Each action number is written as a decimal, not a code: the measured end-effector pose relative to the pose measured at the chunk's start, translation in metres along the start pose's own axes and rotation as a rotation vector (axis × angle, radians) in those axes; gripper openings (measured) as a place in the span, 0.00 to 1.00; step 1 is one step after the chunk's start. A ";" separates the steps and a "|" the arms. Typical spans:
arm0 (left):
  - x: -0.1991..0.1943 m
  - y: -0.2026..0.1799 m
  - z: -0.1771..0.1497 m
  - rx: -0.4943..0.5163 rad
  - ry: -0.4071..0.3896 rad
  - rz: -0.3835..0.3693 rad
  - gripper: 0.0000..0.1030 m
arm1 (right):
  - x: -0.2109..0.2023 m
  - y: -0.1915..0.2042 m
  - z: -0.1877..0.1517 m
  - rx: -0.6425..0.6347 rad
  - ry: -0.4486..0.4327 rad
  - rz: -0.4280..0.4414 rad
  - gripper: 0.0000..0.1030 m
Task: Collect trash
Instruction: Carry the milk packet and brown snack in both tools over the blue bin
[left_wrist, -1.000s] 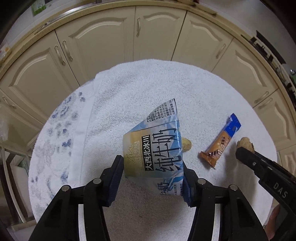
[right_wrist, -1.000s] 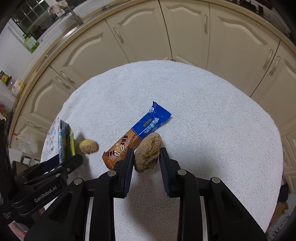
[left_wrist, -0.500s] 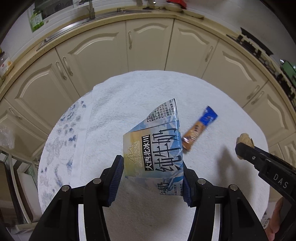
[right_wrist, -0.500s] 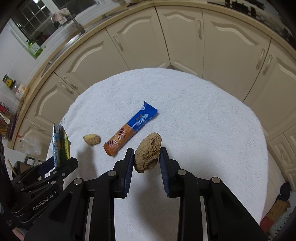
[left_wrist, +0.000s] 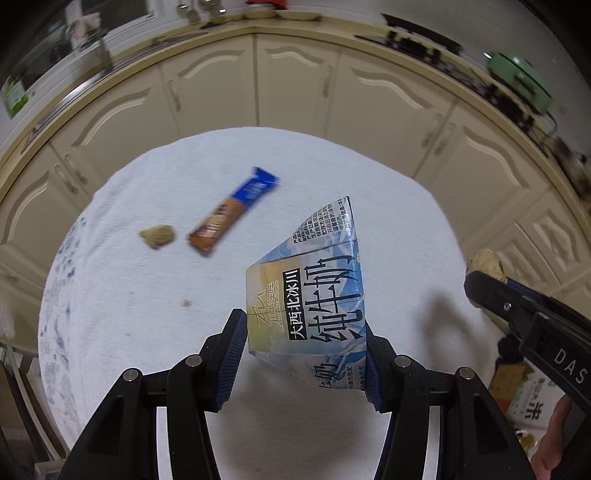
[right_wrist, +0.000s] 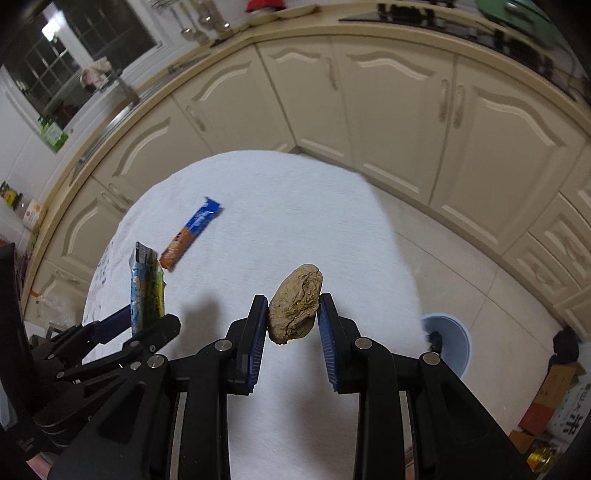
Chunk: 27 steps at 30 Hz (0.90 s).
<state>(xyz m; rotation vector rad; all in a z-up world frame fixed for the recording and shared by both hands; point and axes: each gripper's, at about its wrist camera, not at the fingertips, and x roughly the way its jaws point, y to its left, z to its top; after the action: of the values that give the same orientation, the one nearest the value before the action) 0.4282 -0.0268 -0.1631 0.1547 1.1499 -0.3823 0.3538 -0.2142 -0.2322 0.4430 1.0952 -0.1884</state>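
My left gripper is shut on a flattened blue-and-yellow milk carton, held above the white towel-covered table. In the right wrist view the same carton shows edge-on at the left. My right gripper is shut on a brown crumpled lump, also lifted off the table; the lump peeks in at the right of the left wrist view. A blue-and-orange snack wrapper and a small tan scrap lie on the towel, far left of both grippers.
A pale blue round bin stands on the tiled floor just past the table's right edge. Cream cabinet doors curve around behind the table. Cardboard boxes sit on the floor at the lower right. A tiny crumb lies on the towel.
Both grippers have risen and swung rightwards with their loads. The wrapper and tan scrap now lie far to the left, and the blue bin has come into the right wrist view.
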 end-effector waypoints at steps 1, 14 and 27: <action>-0.001 -0.011 -0.003 0.017 0.003 -0.008 0.50 | -0.005 -0.008 -0.002 0.013 -0.004 -0.003 0.27; 0.004 -0.146 -0.036 0.245 0.036 -0.116 0.50 | -0.071 -0.135 -0.049 0.213 -0.062 -0.115 0.27; 0.057 -0.236 -0.040 0.406 0.087 -0.132 0.50 | -0.081 -0.236 -0.086 0.379 -0.026 -0.190 0.27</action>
<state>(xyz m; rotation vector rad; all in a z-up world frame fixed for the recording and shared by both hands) 0.3261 -0.2444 -0.2142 0.4553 1.1604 -0.7309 0.1622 -0.3943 -0.2531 0.6720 1.0779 -0.5734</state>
